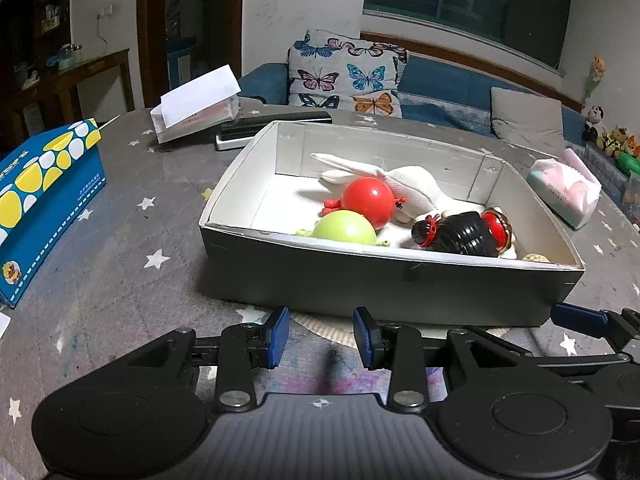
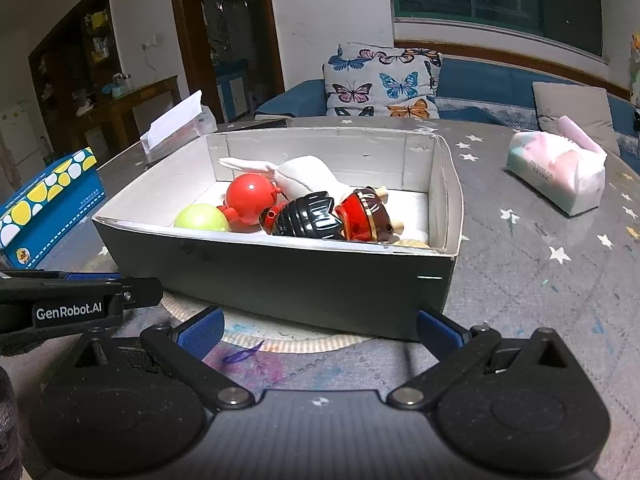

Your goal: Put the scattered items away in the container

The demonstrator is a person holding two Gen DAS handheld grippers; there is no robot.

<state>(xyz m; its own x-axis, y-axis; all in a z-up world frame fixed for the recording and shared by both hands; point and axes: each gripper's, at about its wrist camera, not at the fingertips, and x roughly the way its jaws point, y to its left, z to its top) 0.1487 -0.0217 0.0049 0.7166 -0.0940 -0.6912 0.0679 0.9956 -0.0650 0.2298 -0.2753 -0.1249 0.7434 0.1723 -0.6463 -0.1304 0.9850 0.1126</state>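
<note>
A: Box (image 1: 384,280) sits mid-worktop (image 1: 120,264). Inside: red ball (image 1: 370,201), green ball (image 1: 344,231) at the near wall, black toy (image 1: 460,234), white plush (image 1: 400,184) behind them.

B: Same from the right wrist. Left tool (image 1: 320,336)?

A: Partly open, nothing between the pads, just short of the box's near wall. Right tool (image 2: 320,330)?

B: Wide open, empty, also in front of the near wall, towards its right corner. The left tool's body shows at my left edge.

A: And I see a blue pad of yours at my right edge, by the box's near right corner.

B: Only my view shows the black toy's red and brown end clearly.

A: Only mine shows the dark remote (image 1: 276,128) behind the box's far left corner, next to the white tissue box (image 1: 196,108).

B: I see just a sliver of it. Blue carton (image 2: 48,204) left of the box, pink tissue pack (image 2: 560,172) right of it; both views.

A: Agreed. Small beige item (image 1: 534,258) in the box's near right corner, mostly hidden.
</note>
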